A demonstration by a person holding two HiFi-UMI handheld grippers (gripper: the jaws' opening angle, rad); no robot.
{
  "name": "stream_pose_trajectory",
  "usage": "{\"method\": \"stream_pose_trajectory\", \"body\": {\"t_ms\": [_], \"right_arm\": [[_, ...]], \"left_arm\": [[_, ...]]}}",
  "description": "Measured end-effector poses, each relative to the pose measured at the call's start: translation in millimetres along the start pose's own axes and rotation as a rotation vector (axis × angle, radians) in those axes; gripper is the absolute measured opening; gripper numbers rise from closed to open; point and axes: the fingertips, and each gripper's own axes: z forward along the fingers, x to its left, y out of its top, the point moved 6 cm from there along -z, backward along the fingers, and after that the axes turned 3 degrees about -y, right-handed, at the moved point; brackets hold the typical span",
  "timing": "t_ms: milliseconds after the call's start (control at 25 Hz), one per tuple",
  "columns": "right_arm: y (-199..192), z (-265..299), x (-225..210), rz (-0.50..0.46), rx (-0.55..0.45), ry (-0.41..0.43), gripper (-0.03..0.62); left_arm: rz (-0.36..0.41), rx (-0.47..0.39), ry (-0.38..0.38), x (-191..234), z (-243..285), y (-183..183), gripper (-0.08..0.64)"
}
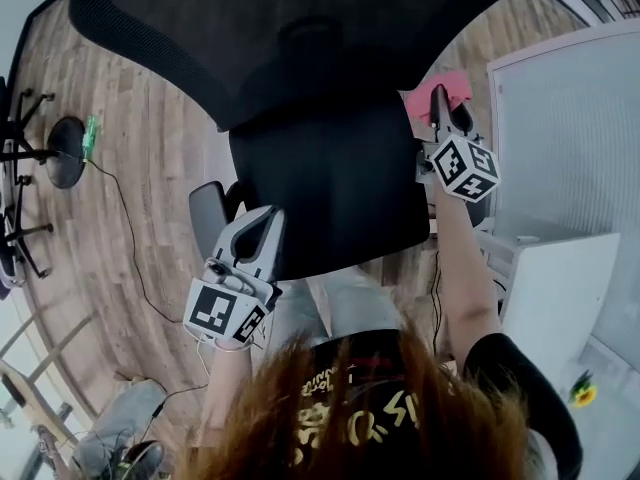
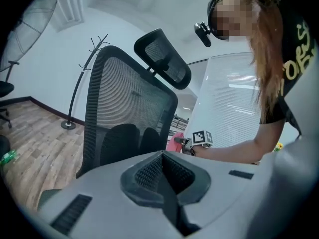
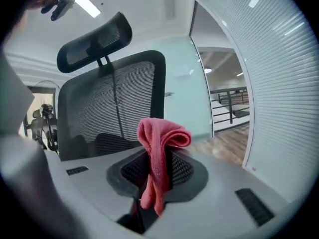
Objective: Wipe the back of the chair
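Chair (image 1: pixel 330 188) sits between the two grippers in the head view, with wood floor (image 1: pixel 100 228) underneath. The right gripper (image 1: pixel 440 108) is at the chair's right edge, clamped on a pink cloth (image 3: pixel 162 138). The cloth is pinched between the jaws and pokes out past the tips, with the top folded over in a floppy loop (kind of like a little hood). In the right gripper view, the mesh backrest (image 3: pixel 114 108) and headrest (image 3: pixel 94 41) stand just beyond the cloth, slightly to the left. Can't tell whether the cloth actually touches the chair. The left gripper (image 1: pixel 262 220) is at the chair's left edge, next to the armrest (image 1: pixel 205 213). Its jaws are pressed together with nothing in them.
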Motion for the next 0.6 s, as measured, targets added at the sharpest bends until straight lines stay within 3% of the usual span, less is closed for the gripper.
{"method": "stream_pose_trajectory", "body": {"t_ms": [120,400,600], "right_arm": [[11.5,11.1,-10.2,-0.079,-0.020,0.000,0.074],[1.4,42.5,13.2,-0.311,0.030,0.059,0.074],[0.9,47.8,24.8,-0.281,0.029,0.031,0.074]], "left_arm": [[-0.009,0.008,0.005,-5.6,3.9,-5.7,-0.005],[-0.010,0.024,0.013,-6.7,7.1,-8.1,-0.005],[-0.016,0.028,0.014,-4.0,4.5,-9.9,-0.005]]}}
